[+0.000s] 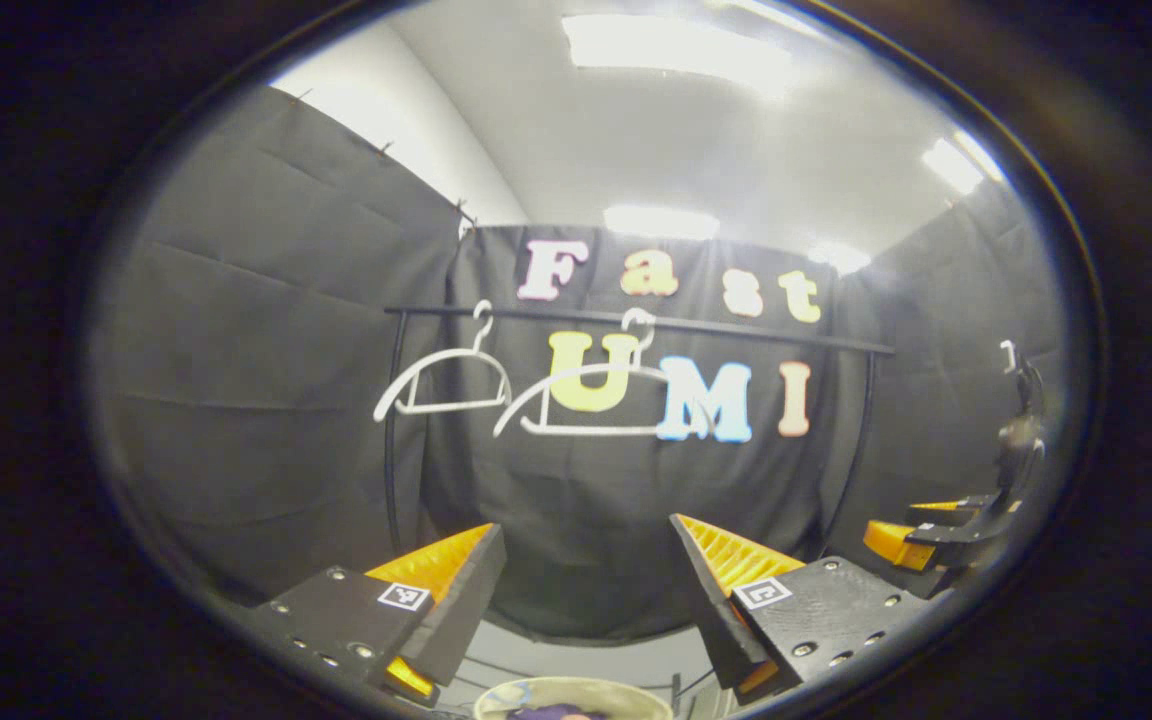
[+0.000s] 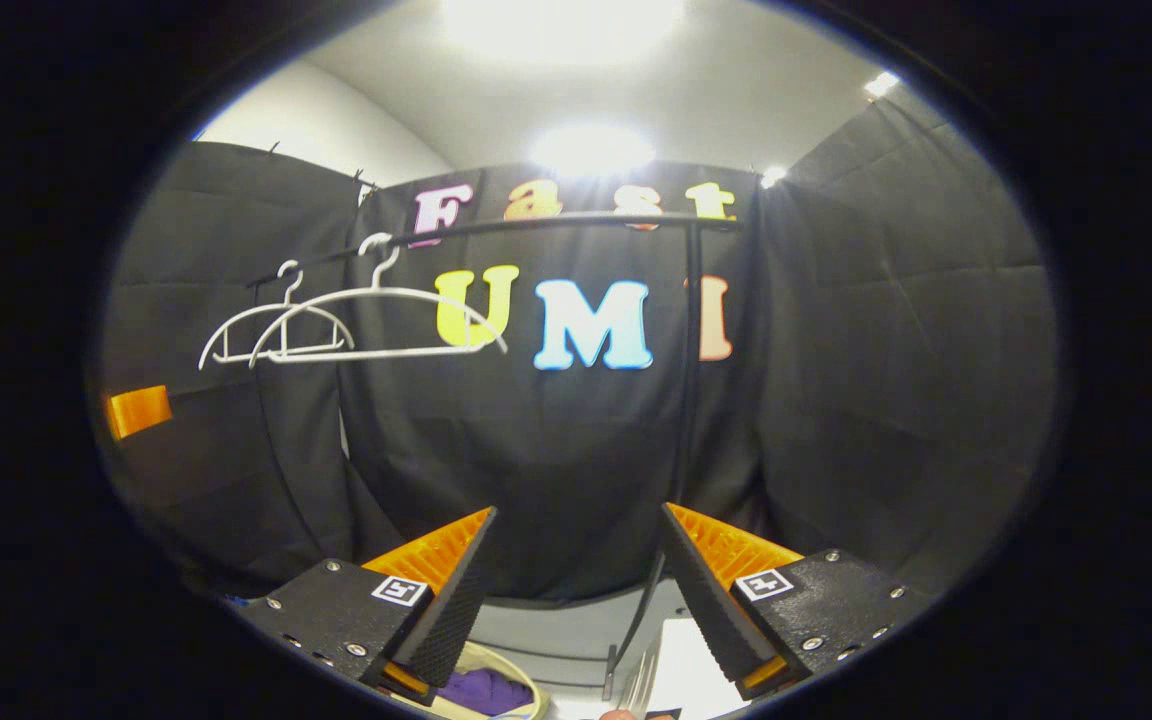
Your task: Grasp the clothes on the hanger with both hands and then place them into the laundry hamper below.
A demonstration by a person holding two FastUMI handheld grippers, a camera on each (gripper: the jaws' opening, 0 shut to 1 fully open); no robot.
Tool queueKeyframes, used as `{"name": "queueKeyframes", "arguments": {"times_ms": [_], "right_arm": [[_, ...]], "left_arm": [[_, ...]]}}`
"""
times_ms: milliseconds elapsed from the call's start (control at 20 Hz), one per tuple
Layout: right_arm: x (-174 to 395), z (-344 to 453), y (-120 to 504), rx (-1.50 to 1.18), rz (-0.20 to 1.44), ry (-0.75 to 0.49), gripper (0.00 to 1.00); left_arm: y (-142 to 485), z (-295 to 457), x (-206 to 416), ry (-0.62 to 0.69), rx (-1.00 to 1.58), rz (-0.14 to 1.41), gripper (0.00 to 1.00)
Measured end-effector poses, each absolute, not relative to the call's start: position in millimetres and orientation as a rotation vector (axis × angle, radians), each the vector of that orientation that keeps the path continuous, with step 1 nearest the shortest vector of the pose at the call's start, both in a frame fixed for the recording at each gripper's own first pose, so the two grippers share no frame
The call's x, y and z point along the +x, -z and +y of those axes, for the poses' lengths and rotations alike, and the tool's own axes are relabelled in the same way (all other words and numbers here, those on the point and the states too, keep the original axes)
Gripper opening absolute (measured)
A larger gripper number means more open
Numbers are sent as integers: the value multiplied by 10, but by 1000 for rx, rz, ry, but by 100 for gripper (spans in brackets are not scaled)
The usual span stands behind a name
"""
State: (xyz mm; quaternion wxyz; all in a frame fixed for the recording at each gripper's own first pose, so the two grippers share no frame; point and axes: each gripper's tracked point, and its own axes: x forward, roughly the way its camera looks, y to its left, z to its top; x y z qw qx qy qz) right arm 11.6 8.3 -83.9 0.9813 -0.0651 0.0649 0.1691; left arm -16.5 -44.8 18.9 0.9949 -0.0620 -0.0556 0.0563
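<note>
Each hand-held gripper, left and right, gapes wide and empty; two bare hangers hang on the rail, purple clothes in the hamper.

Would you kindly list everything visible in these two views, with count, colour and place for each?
hangers: two, white, bare, hooked side by side on the rail.
rail: one, black, running across in front of the booth wall, on black uprights.
hamper: one, pale rim, low in front beneath the grippers.
purple cloth: one, lying inside the hamper.
ceiling lights: several, white, overhead.
left gripper: one, open, empty, at the bottom of the left gripper view.
right gripper: one, open, empty, at the bottom of the right gripper view.
</note>
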Motion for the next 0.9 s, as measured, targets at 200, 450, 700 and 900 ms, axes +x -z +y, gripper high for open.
{"name": "queueKeyframes", "arguments": {"times_ms": [200,450,700,900], "right_arm": [[159,-376,334,-69,0,-338,92],[122,-807,264,-106,-46,-343,95],[-95,-912,273,-120,-66,-277,95],[-276,-731,296,-97,-67,-262,95]], "left_arm": [[-525,-851,-685,-102,-110,-189,98],[-417,-1117,-1101,-146,-85,-157,98],[-362,-1144,-1170,-118,-78,-119,98],[-297,-891,-1282,-134,-67,-113,94]]}}
